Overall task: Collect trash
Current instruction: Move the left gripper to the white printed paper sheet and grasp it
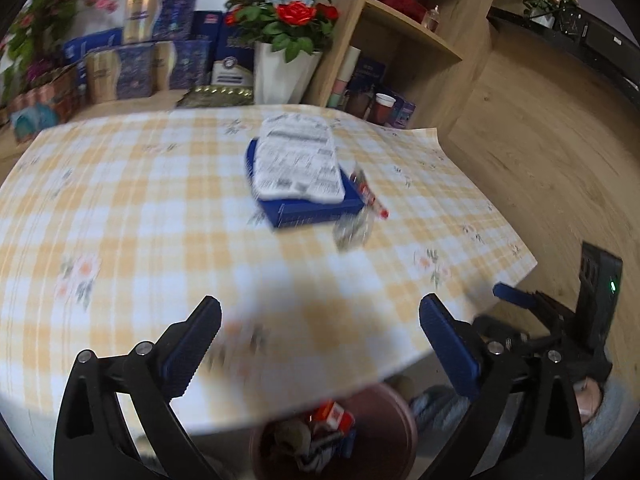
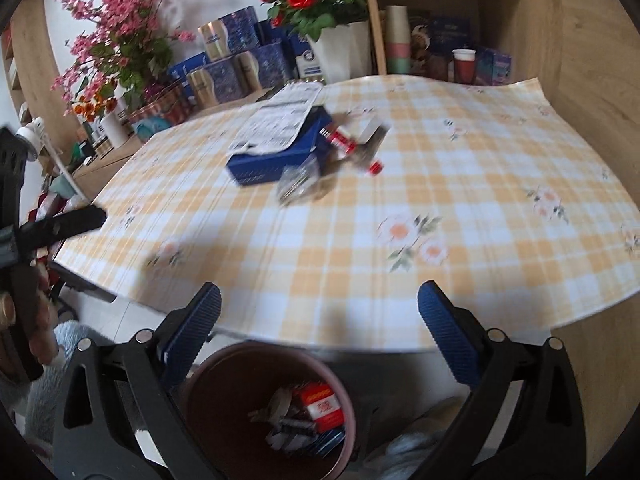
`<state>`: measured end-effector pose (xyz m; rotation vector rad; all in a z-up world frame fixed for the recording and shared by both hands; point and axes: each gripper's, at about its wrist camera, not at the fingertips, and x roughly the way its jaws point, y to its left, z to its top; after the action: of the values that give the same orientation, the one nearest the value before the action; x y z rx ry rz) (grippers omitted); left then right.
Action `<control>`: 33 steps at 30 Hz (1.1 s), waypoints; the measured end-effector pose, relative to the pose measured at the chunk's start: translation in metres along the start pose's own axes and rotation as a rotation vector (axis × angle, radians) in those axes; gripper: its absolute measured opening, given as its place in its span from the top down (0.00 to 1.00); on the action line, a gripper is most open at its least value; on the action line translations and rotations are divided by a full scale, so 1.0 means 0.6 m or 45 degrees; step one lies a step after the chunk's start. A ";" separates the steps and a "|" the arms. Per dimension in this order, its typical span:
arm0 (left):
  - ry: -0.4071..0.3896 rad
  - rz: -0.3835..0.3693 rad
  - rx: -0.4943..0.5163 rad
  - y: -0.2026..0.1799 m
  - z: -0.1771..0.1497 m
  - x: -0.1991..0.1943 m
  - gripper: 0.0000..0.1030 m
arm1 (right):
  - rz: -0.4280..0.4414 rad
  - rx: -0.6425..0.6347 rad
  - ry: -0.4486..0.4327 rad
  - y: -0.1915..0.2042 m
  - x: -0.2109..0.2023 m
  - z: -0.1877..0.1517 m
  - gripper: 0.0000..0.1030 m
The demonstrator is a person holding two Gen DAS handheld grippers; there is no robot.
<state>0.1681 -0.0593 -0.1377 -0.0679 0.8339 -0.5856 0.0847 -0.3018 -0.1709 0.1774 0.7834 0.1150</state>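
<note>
A blue box (image 1: 316, 208) with a white printed sheet (image 1: 298, 158) on top lies mid-table; it also shows in the right wrist view (image 2: 276, 160). Beside it lie a red-and-white wrapper (image 1: 370, 194) (image 2: 348, 144) and a crumpled clear plastic piece (image 1: 352, 232) (image 2: 300, 182). A dark red bin (image 2: 200, 384) (image 1: 396, 412) stands on the floor below the table's near edge, with trash inside, including a red packet (image 2: 320, 404). My left gripper (image 1: 320, 340) is open and empty above the near edge. My right gripper (image 2: 320, 324) is open and empty above the bin.
The table has a yellow checked cloth (image 1: 160, 208) (image 2: 440, 168). Behind it stand a white pot of red roses (image 1: 280, 72), blue and gold boxes (image 1: 144, 68), pink flowers (image 2: 116, 24) and a wooden shelf (image 1: 416, 36) with cups. The other gripper (image 1: 560, 312) shows at right.
</note>
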 end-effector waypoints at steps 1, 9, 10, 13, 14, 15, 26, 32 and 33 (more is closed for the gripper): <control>0.006 0.001 0.012 -0.004 0.019 0.017 0.06 | -0.003 0.007 -0.006 -0.008 0.005 0.010 0.06; 0.104 0.060 -0.027 0.005 0.173 0.192 0.06 | 0.003 0.038 -0.022 -0.054 0.043 0.052 0.06; 0.118 0.069 -0.032 0.008 0.184 0.208 0.06 | 0.004 0.045 -0.021 -0.060 0.048 0.056 0.06; 0.165 0.111 -0.034 0.011 0.218 0.267 0.06 | 0.006 0.066 -0.016 -0.076 0.062 0.064 0.06; 0.178 0.139 -0.024 0.011 0.228 0.288 0.06 | 0.006 0.072 -0.014 -0.082 0.066 0.067 0.06; 0.187 0.159 -0.016 0.011 0.234 0.304 0.06 | 0.005 0.075 -0.013 -0.085 0.069 0.068 0.06; 0.216 0.300 0.074 0.010 0.268 0.372 0.06 | -0.015 0.001 0.030 -0.115 0.112 0.091 0.06; 0.202 0.262 0.100 0.019 0.264 0.370 0.06 | 0.016 -0.073 0.025 -0.116 0.126 0.115 0.06; 0.203 0.246 0.097 0.021 0.263 0.368 0.06 | 0.020 -0.088 0.025 -0.116 0.129 0.120 0.07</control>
<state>0.4027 -0.1888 -0.1837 0.1297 0.9599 -0.4436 0.1927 -0.3649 -0.1885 0.1175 0.7966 0.1588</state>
